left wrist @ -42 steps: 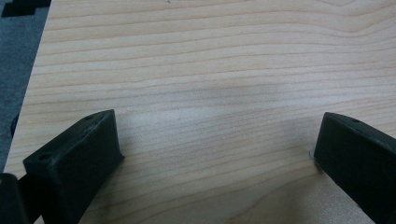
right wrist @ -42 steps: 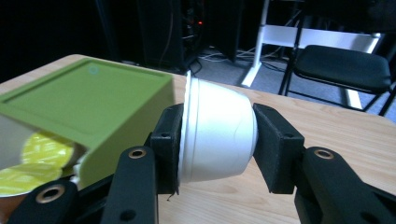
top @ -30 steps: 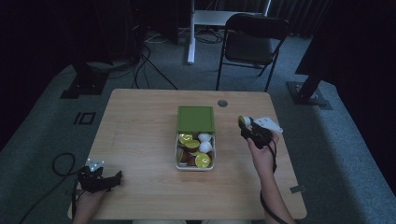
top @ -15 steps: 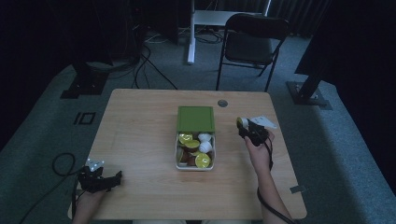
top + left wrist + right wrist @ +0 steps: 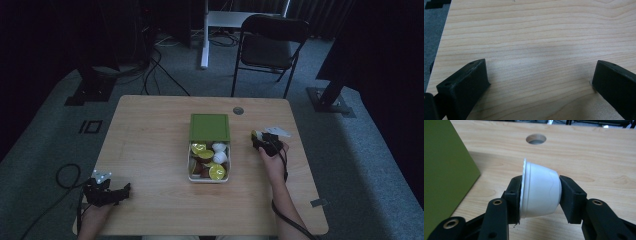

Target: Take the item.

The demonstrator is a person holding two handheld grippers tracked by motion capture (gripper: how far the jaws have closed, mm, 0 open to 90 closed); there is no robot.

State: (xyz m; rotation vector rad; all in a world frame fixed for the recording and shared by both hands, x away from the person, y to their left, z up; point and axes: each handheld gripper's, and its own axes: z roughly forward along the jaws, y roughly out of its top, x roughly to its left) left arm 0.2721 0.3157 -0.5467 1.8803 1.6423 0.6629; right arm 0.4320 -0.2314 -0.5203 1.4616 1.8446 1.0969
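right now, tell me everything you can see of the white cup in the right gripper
The cup is a small white pod of smooth plastic with a flared, crimped rim. It lies on its side, rim toward the left of the right gripper view. The right gripper clamps it, one jaw on the rim end, one on the base, over the table near the green lid.

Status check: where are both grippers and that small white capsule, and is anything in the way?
Right gripper shut on small white plastic capsule, capsule tipped sideways above the wooden table. Left gripper open, empty. Green lid and open white box alongside; nothing blocking.
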